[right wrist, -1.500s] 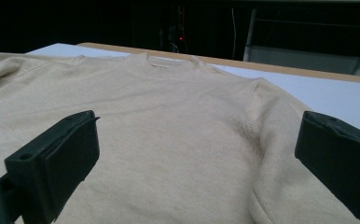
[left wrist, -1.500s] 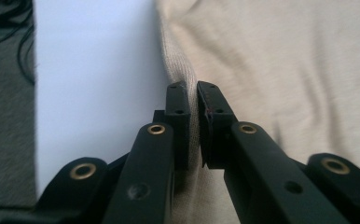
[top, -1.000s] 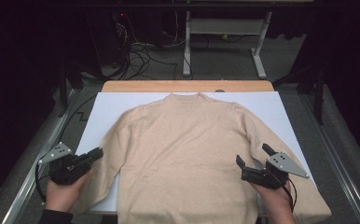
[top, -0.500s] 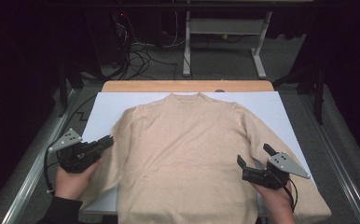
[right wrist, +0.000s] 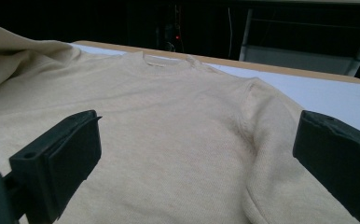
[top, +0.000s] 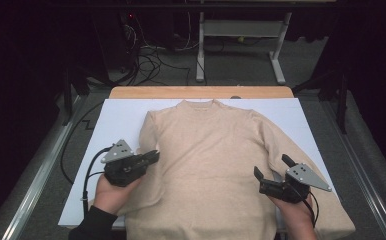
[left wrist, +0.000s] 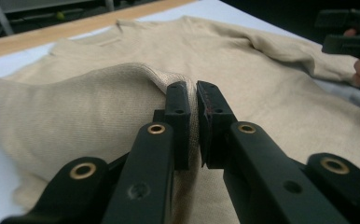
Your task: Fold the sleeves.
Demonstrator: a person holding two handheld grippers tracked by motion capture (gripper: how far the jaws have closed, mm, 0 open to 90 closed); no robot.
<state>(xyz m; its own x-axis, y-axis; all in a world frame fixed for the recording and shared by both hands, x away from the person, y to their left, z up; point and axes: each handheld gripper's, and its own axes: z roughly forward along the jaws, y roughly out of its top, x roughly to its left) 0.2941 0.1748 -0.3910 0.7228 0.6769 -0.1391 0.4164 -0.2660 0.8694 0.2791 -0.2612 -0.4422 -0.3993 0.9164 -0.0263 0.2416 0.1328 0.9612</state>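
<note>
Dark floor and a tangle of cables frame the table [top: 196,92], but what matters sits between my left gripper [left wrist: 192,100] jaws: they are pinched tight on a fold of the beige sweater [top: 211,165], right at the edge of its left sleeve [left wrist: 75,116]. A second ago that sleeve lay spread outward toward the table's left edge, with my left gripper [top: 153,156] out beside it; since then I have carried it inward, and the sleeve is now doubled over onto the body of the garment. I judge this to be the first fold, about halfway across.

My right gripper [top: 272,166] has not shifted. Its jaws stand wide apart, holding nothing, hovering just over the knit where the right sleeve [top: 301,160] meets the body, near the hem. That sleeve is not yet folded.

Outward from there, the sweater lies flat, collar away from me, on a white sheet [top: 116,120] covering the wooden tabletop, whose bare far strip shows beyond the collar. Behind it stands a pale metal frame [top: 241,30] on grey floor, the rest of the room black.
</note>
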